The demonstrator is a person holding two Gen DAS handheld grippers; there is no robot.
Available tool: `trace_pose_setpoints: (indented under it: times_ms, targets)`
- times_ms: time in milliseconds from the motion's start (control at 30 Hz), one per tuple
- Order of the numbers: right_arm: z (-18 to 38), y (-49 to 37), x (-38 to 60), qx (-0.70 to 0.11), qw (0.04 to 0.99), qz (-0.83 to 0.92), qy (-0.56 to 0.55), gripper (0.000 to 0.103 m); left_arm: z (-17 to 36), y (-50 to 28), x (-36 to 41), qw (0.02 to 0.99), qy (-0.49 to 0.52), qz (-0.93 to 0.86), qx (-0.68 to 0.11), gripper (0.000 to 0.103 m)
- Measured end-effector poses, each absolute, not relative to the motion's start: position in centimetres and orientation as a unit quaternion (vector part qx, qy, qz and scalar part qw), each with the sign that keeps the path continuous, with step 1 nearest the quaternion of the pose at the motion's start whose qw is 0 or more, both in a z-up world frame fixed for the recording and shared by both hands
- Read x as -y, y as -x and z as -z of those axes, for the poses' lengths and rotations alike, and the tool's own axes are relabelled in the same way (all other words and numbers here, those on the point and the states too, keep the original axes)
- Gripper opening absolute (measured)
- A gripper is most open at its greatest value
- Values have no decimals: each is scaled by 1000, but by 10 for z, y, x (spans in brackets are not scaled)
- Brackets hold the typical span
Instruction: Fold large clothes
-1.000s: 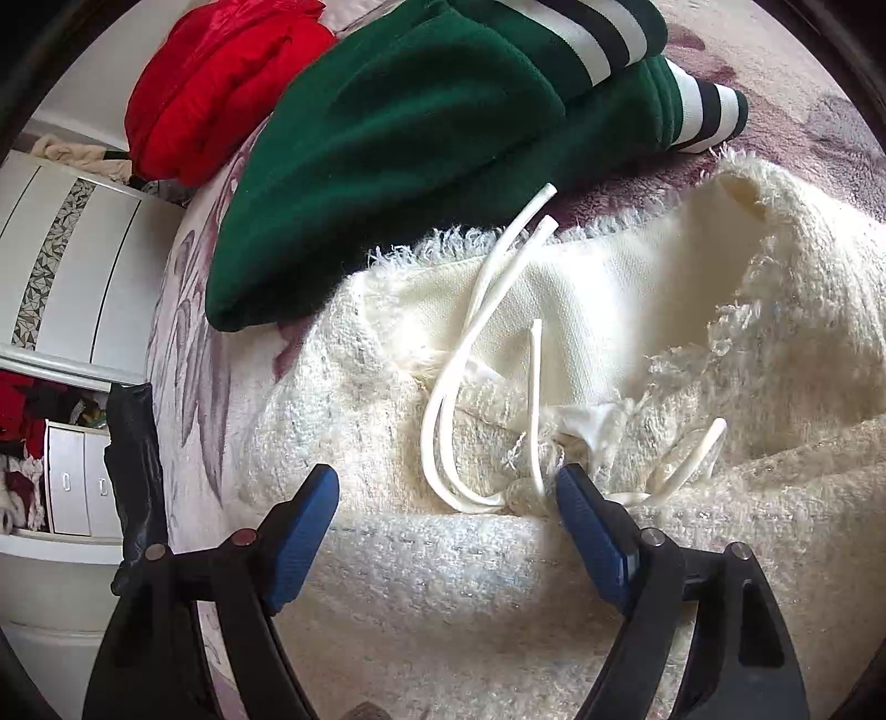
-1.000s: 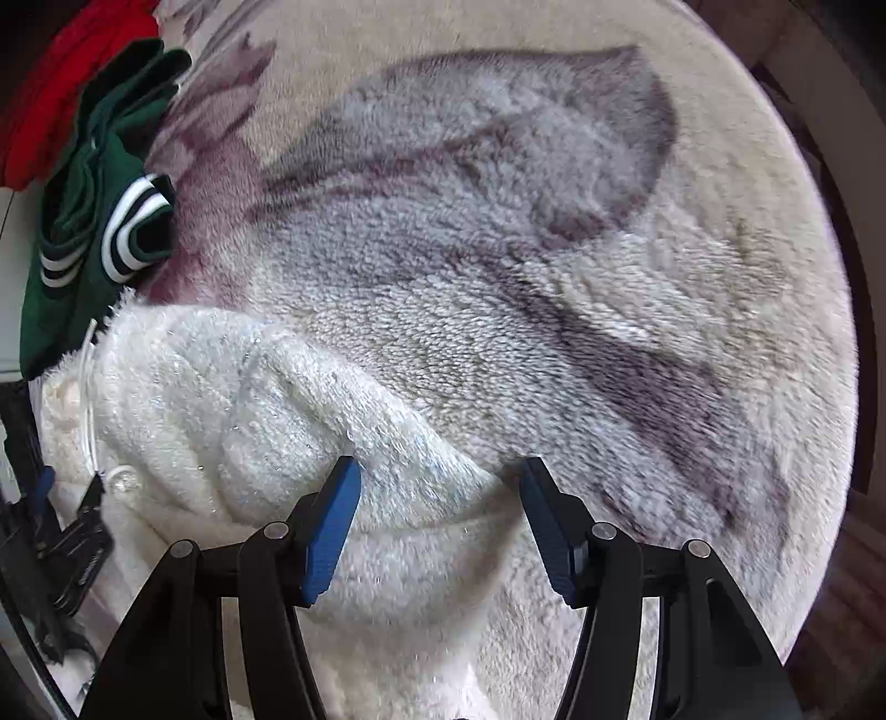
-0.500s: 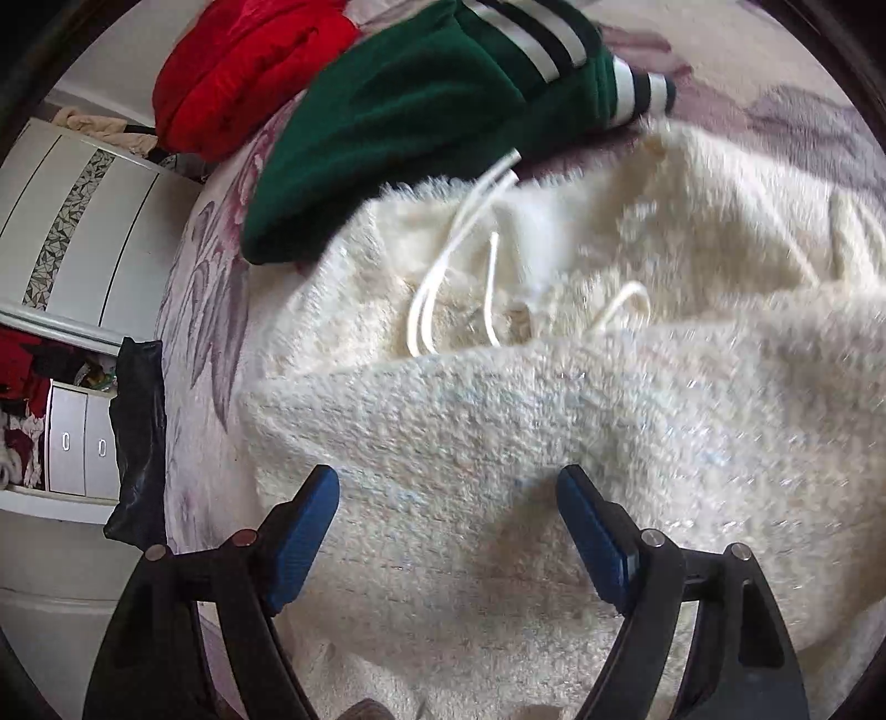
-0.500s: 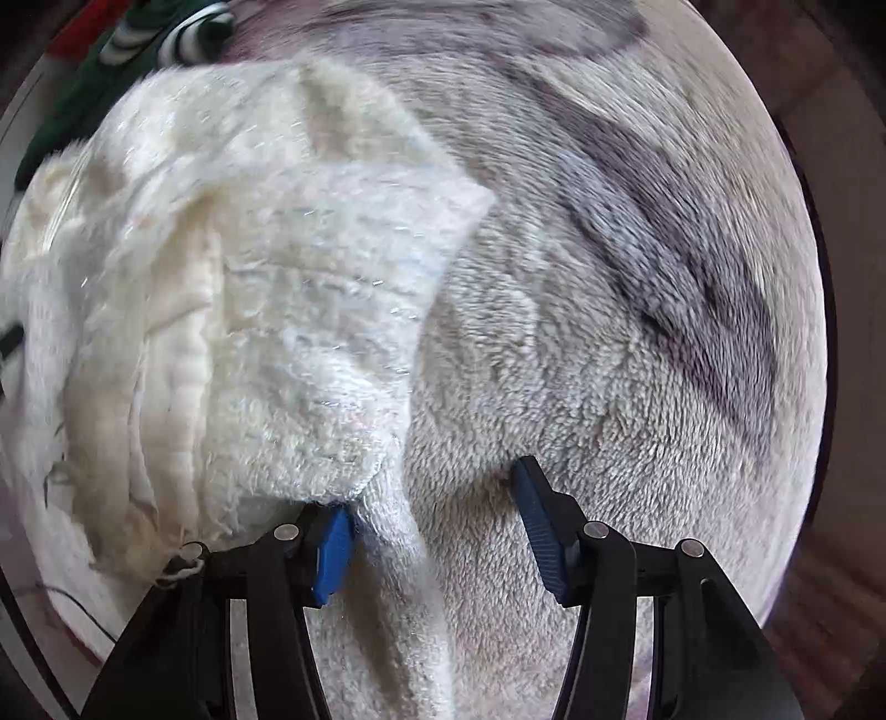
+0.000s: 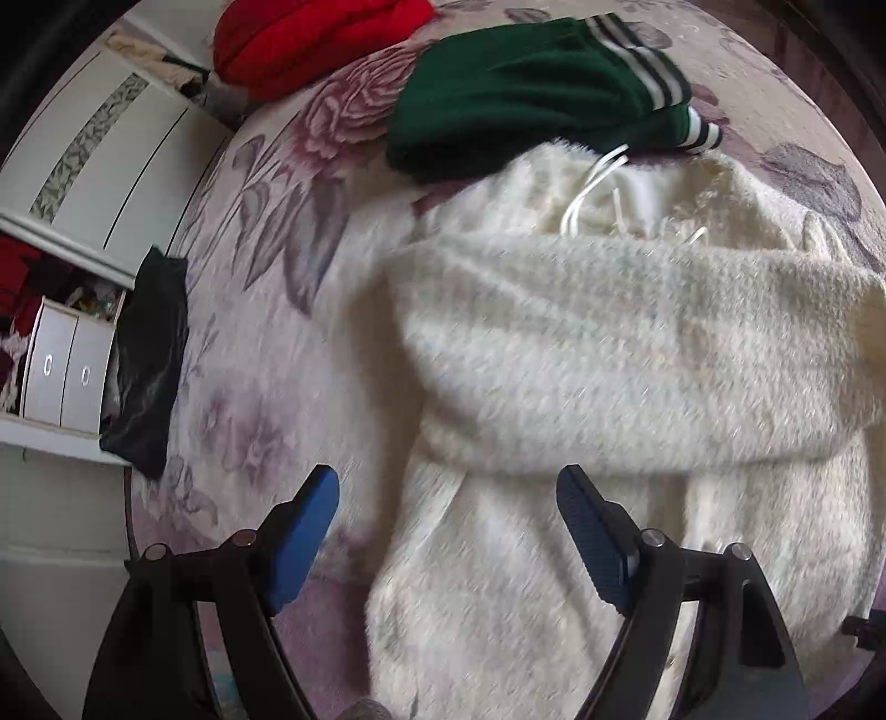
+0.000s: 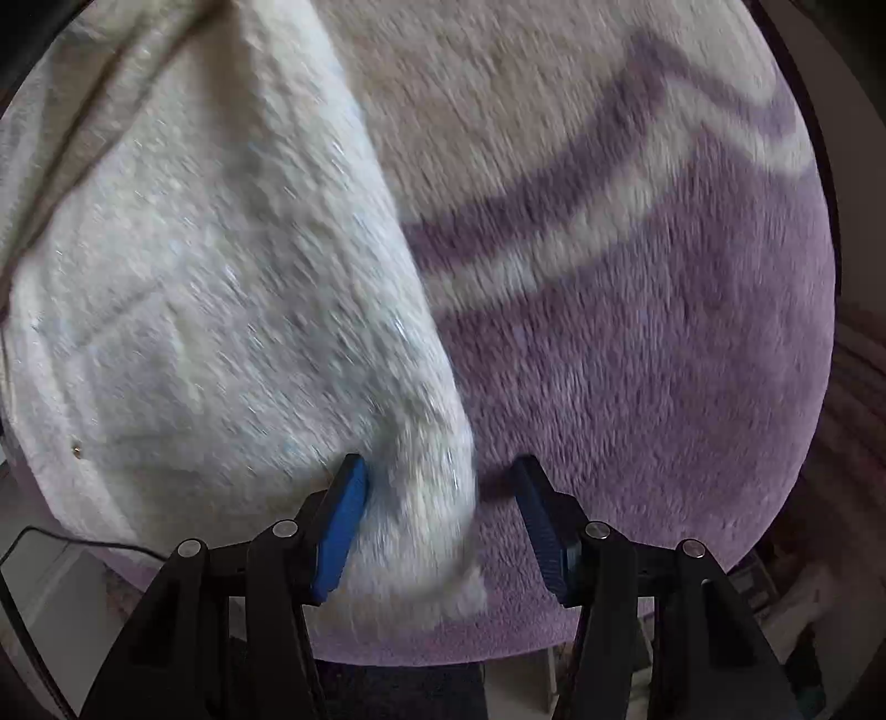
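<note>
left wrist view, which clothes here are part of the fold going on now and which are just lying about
In the job:
- cream fuzzy garment, part-folded on the floral blanket
- its white drawstrings

Lying about:
- green garment with striped cuffs
- red garment
- black cloth at the blanket's edge
- white drawers

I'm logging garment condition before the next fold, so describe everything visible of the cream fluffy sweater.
The cream fluffy sweater looks like thick, shaggy knit. It lies on the floral blanket, with one layer folded across its middle as a wide band. White drawstrings show at its far end, near the green striped garment; contact is unclear. A bunched edge lies between the right gripper pads, against one pad only. The left gripper is open above it.
</note>
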State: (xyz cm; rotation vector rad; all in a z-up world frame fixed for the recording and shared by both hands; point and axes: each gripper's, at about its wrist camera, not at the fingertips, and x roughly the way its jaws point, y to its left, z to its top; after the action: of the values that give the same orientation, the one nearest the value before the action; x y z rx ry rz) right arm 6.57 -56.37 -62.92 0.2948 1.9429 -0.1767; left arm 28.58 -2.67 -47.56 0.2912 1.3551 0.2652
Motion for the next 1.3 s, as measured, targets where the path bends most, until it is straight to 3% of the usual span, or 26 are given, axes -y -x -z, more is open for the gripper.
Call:
trace_pose_setpoints:
  times_ms: [133, 333, 400, 467, 667, 967, 1133, 1300]
  targets:
    - [610, -57, 586, -808, 561, 114, -143, 58, 499, -227, -23, 728, -144, -163, -651, 80]
    - [590, -71, 582, -802, 587, 97, -56, 59, 607, -162, -83, 651, -121, -227, -715, 80]
    - [600, -70, 578, -813, 574, 97, -10, 59, 628, -148, -96, 640, -111, -238, -722, 95]
    - [607, -65, 587, -819, 566, 93, 5, 60, 620, -148, -102, 649, -101, -252, -711, 101]
    - [597, -100, 605, -818, 569, 76, -27, 60, 562, -145, -77, 670, -127, -290, -671, 101]
    - [528, -182, 697, -792, 607, -36, -44, 62, 478, -135, 134, 701, -188, -260, -637, 101]
    - [499, -204, 823, -782, 621, -19, -40, 62, 497, -139, 279, 700, -168, -156, -676, 101]
    - [487, -189, 897, -787, 611, 45, -73, 62, 539, -137, 415, 693, -256, -67, -670, 101]
